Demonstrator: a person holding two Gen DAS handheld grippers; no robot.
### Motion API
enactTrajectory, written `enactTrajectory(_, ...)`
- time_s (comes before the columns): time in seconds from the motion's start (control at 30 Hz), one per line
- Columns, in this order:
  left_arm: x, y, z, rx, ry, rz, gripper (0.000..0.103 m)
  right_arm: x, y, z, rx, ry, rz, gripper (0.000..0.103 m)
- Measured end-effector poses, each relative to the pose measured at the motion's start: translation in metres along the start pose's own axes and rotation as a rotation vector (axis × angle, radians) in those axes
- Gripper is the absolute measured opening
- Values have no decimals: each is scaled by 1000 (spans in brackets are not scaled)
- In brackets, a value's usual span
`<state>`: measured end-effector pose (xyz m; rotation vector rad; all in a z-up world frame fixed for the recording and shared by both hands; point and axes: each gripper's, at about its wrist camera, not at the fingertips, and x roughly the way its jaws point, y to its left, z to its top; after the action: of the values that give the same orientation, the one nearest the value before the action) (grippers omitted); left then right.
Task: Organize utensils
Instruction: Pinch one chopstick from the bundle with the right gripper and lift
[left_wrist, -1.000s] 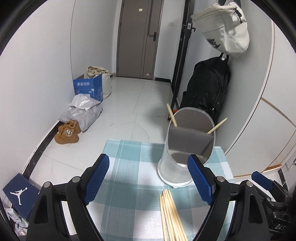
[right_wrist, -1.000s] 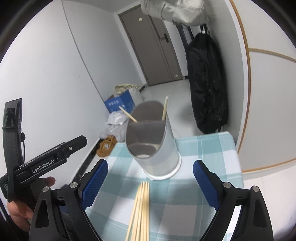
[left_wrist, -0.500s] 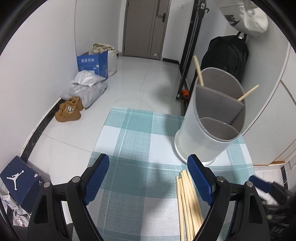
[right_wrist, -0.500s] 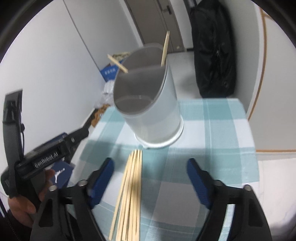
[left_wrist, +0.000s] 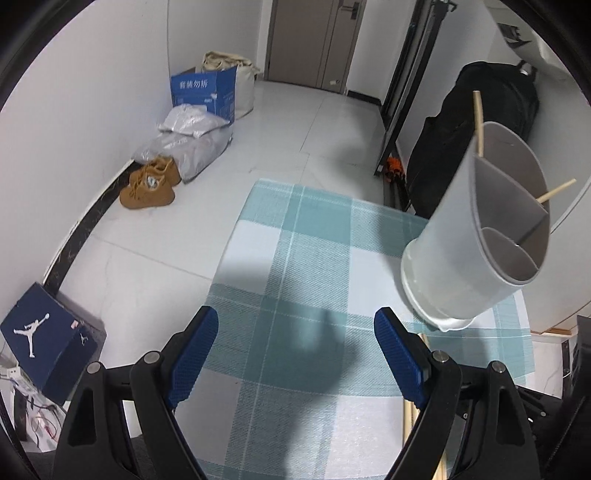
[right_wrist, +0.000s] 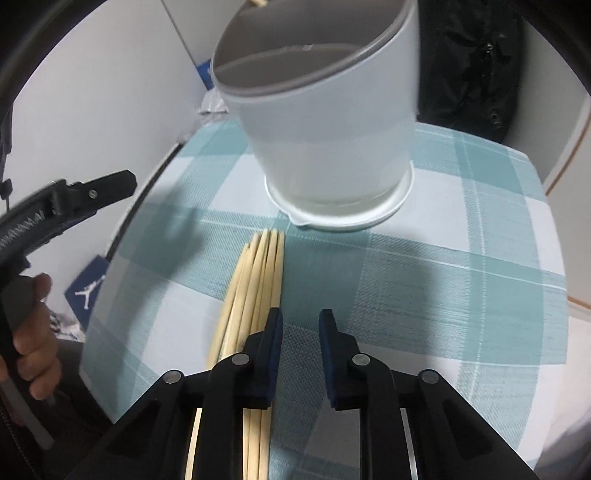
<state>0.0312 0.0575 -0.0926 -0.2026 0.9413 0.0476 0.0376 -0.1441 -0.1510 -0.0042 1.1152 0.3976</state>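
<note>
The counter (right_wrist: 461, 280), covered by a checked cloth, is seen across both views. A grey holder (right_wrist: 325, 122) is stood at the upper centre of the right view, with two chopsticks inside. A bundle of chopsticks (right_wrist: 258, 280) is laid just below it. The right gripper (right_wrist: 300, 325) is being closed beside the bundle, nothing between its fingers. The left gripper (left_wrist: 295, 350) is held wide, empty.

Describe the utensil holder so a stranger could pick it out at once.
Start at the teal and white checked cloth covering the table. Near its far end stands the utensil holder, a tall pale grey cup on a white base, just beyond the tips of the loose chopsticks. It is the only upright container there, with a slanted rim and a divider inside.
</note>
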Motion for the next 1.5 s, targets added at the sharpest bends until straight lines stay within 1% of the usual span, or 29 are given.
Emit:
enactTrajectory(0.13,0,4,-1,-13,17,-4,83,2,4,1,-10,-2,7,19)
enactTrajectory(0.17,-1,4,-1,-16,21,-6,83,2,6,0,-24,-3,-6,17)
enactTrajectory(0.33,3,9,5,-29,30,-1,83,4,22,-1,-124,3,-105,17)
enactTrajectory(0.5,-1,8,8,7,-10,65,83,5,35,8,-193,38,-182,17)
enactTrajectory(0.63,0,19,11,-27,2,61,83,13,41,16,-212,61,-198,15)
enactTrajectory(0.67,0,21,11,-33,1,64,83,16,41,17,-213,82,-205,16)
enactTrajectory(0.77,0,25,12,-43,-4,76,83,17,45,22,-224,79,-222,15)
enactTrajectory(0.97,1,30,14,-59,-2,70,83,22,45,35,-225,72,-218,15)
enactTrajectory(1.13,6,36,14,-80,29,59,83,24,43,43,-224,52,-206,15)
enactTrajectory(1.17,7,37,13,-83,34,57,83,23,49,37,-221,50,-203,12)
enactTrajectory(1.2,8,38,13,-85,38,55,83,23,48,38,-211,49,-188,9)
enactTrajectory(1.23,9,38,12,-87,47,57,83,22,47,38,-199,53,-160,4)
enactTrajectory(1.27,10,37,11,-87,56,56,83,21,45,38,-192,56,-146,3)
enactTrajectory(1.3,11,36,10,-84,65,50,83,17,43,35,-189,57,-139,3)
enactTrajectory(1.37,13,30,9,-64,77,15,83,13,41,33,-169,49,-118,3)
enactTrajectory(1.5,14,8,3,20,103,-25,83,-21,30,28,-118,-35,-68,3)
